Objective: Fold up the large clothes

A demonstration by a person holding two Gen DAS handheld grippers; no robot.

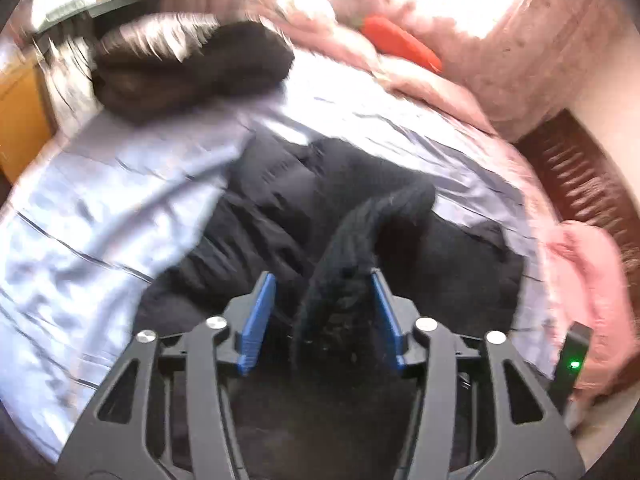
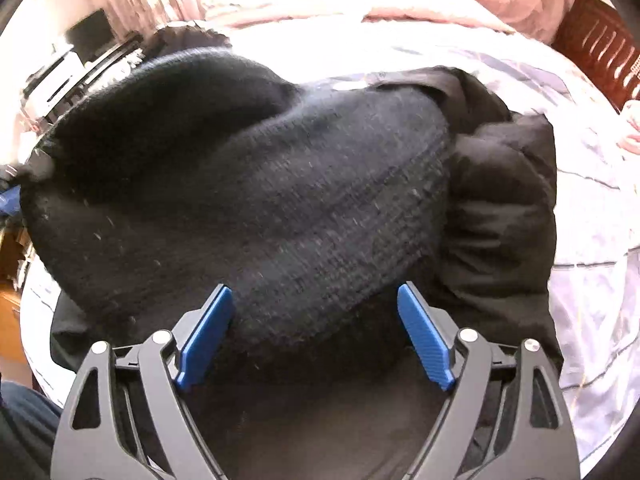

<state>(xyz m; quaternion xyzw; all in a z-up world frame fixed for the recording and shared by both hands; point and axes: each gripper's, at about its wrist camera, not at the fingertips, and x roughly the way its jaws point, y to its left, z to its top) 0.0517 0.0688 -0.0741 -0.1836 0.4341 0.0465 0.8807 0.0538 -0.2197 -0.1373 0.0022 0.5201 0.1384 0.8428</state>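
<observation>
A black knit garment (image 2: 248, 184) is lifted above a black padded jacket (image 1: 264, 216) that lies on the pale lilac bed sheet (image 1: 100, 208). In the left wrist view my left gripper (image 1: 322, 280) has its blue pads apart, and a rolled strip of the knit (image 1: 352, 248) runs between them, against the right pad (image 1: 382, 312). In the right wrist view my right gripper (image 2: 316, 292) is open, and the knit's ribbed edge sags between its pads. The padded jacket (image 2: 508, 208) shows behind the knit on the right.
A pile of dark folded clothes (image 1: 188, 68) sits at the far left of the bed. A pink quilt (image 1: 432, 84) and an orange plush (image 1: 404, 42) lie at the head. A dark wooden bed frame (image 1: 580, 176) is on the right, a wooden cabinet (image 1: 20, 120) on the left.
</observation>
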